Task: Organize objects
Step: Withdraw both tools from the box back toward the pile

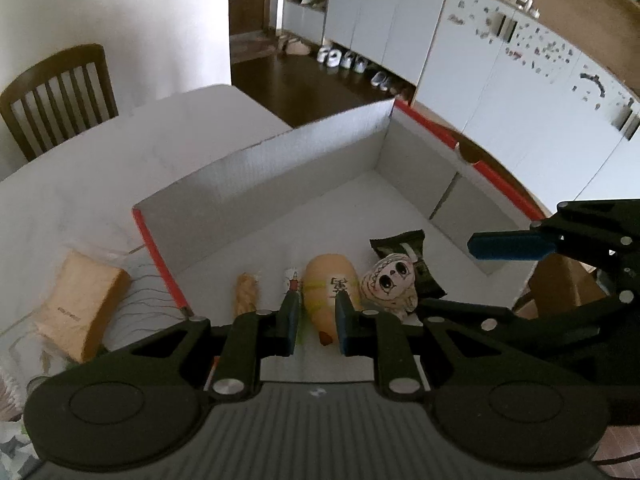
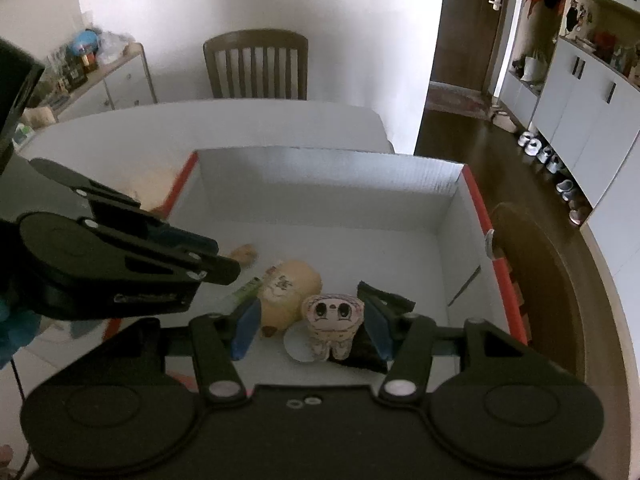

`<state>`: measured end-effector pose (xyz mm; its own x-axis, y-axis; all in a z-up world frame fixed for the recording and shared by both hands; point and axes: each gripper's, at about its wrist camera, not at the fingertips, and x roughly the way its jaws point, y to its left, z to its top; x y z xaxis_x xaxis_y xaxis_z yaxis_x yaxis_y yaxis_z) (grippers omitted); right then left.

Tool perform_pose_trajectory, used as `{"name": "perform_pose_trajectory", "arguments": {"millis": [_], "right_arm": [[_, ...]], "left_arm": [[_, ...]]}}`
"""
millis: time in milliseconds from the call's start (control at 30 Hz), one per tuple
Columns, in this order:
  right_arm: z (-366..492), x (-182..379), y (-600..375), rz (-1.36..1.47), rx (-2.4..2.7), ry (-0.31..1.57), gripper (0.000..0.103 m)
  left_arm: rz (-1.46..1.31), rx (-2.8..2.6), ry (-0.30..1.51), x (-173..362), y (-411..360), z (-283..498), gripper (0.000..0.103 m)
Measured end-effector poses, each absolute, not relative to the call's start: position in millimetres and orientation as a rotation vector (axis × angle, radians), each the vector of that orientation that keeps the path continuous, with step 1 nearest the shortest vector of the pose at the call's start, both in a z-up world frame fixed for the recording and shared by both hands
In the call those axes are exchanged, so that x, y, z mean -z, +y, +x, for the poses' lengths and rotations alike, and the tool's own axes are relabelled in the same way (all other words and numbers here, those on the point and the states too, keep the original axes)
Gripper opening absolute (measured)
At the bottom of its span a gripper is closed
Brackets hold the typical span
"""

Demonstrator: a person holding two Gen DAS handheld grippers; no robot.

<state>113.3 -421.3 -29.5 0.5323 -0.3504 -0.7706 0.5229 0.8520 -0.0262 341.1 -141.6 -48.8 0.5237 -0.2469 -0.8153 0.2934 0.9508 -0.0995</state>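
A white cardboard box (image 1: 280,168) with red rims stands on the table, and also shows in the right wrist view (image 2: 328,184). Inside lie a tan egg-shaped toy (image 1: 326,292) (image 2: 290,288), a cartoon-face figure (image 1: 390,284) (image 2: 334,320), a dark packet (image 1: 416,260) (image 2: 386,300) and a small brown piece (image 1: 246,294) (image 2: 244,254). My left gripper (image 1: 318,320) hovers over the tan toy with a narrow gap between its fingers, holding nothing. My right gripper (image 2: 312,330) is open above the cartoon figure and the dark packet.
A tan paper package (image 1: 82,304) lies on the table left of the box. A wooden chair (image 2: 256,66) stands at the far side of the table. White cabinets (image 1: 500,64) and shoes (image 1: 348,60) line the floor beyond.
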Motion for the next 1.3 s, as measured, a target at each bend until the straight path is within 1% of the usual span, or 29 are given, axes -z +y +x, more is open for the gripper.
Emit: {"name": "perform_pose_trajectory", "arguments": {"millis": [333, 900, 967, 1033, 1067, 1100, 1133, 1167, 1200, 1233, 1300], "right_arm": [[104, 10, -395, 0.212, 0.538, 0.804, 0.056], [125, -1, -332, 0.196, 0.579, 0.752, 0.057], [129, -1, -323, 0.196, 0.574, 0.75, 0.061], [134, 0, -311, 0.197, 0.569, 0.747, 0.068], [137, 0, -307, 0.194, 0.569, 0.749, 0.069], [142, 1, -301, 0.189, 0.566, 0.751, 0.069], [145, 2, -296, 0.186, 0.563, 0.755, 0.069], [148, 3, -292, 0.187, 0.56, 0.758, 0.069], [152, 5, -287, 0.189, 0.554, 0.761, 0.069], [155, 6, -284, 0.191, 0.553, 0.764, 0.069], [161, 9, -276, 0.198, 0.552, 0.769, 0.069]], "left_arm": [[0.054, 0.388, 0.889, 24, -125, 305, 0.018], [0.018, 0.415, 0.808, -1, -55, 246, 0.018], [0.017, 0.409, 0.804, 0, -46, 240, 0.018], [0.006, 0.4, 0.804, 1, -35, 233, 0.018], [0.001, 0.395, 0.802, 1, -29, 230, 0.018], [0.001, 0.389, 0.8, 2, -23, 226, 0.021], [0.001, 0.383, 0.799, 2, -17, 223, 0.028], [-0.001, 0.375, 0.797, 3, -11, 220, 0.032], [-0.002, 0.365, 0.795, 4, -4, 216, 0.041], [-0.007, 0.36, 0.795, 5, 2, 213, 0.046], [-0.022, 0.349, 0.797, 8, 16, 208, 0.046]]}}
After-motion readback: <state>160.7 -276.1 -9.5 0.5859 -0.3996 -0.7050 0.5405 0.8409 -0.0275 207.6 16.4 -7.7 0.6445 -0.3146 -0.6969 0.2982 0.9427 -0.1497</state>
